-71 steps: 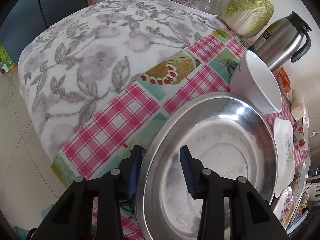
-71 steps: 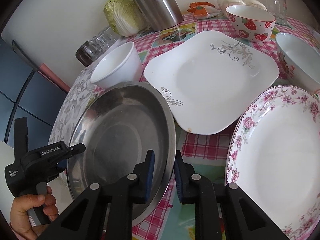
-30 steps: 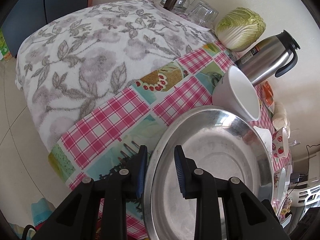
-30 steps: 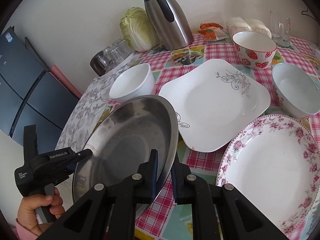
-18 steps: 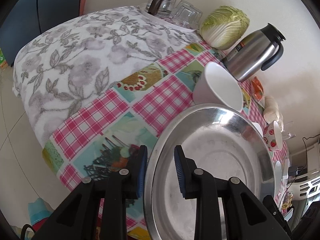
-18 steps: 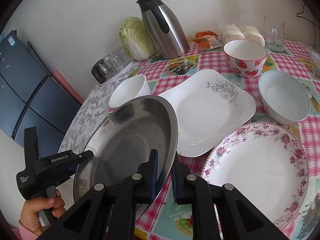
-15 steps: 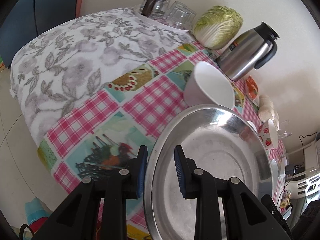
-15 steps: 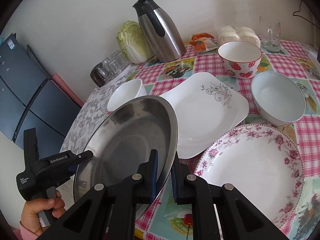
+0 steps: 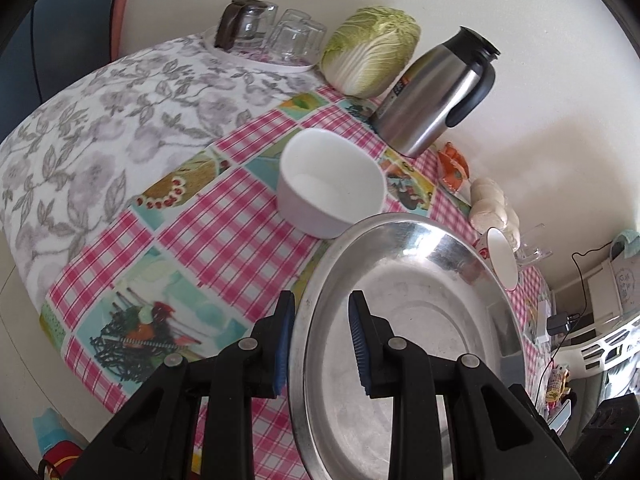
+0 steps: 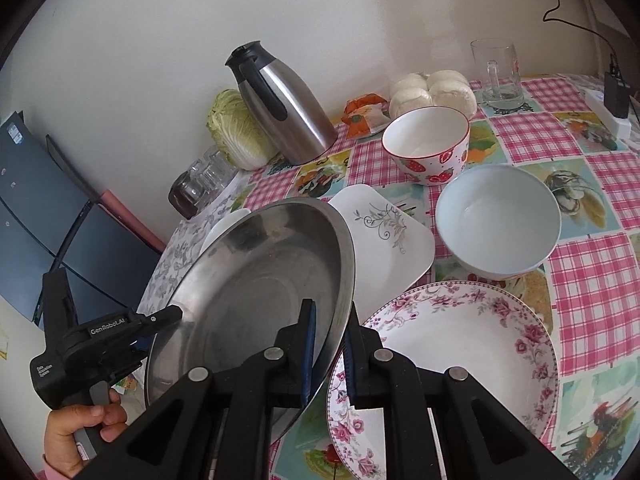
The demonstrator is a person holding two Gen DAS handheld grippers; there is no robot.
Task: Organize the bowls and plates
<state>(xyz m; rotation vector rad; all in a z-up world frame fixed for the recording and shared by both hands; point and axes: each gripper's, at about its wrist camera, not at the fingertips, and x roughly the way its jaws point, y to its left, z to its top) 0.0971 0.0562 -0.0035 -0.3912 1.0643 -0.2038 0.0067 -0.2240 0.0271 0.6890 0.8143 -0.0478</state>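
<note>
Both grippers hold a large steel plate (image 9: 416, 320) (image 10: 256, 280) lifted off the table and tilted. My left gripper (image 9: 320, 332) is shut on its left rim; it also shows in the right wrist view (image 10: 160, 320). My right gripper (image 10: 330, 344) is shut on the right rim. A plain white bowl (image 9: 330, 188) stands just beyond the plate. A square white plate (image 10: 392, 240), a floral round plate (image 10: 460, 360), a pale blue bowl (image 10: 498, 220) and a strawberry bowl (image 10: 426, 144) sit to the right.
A steel thermos jug (image 10: 280, 104), a cabbage (image 9: 370, 50), upturned glasses (image 9: 272, 36), white buns (image 10: 432, 90), an orange packet (image 10: 364, 114) and a glass mug (image 10: 498, 74) line the wall side. The table edge (image 9: 60, 312) drops off at left.
The steel plate has been lifted higher and carried toward the right, over the square white plate. Both grippers stayed shut on its rims.
</note>
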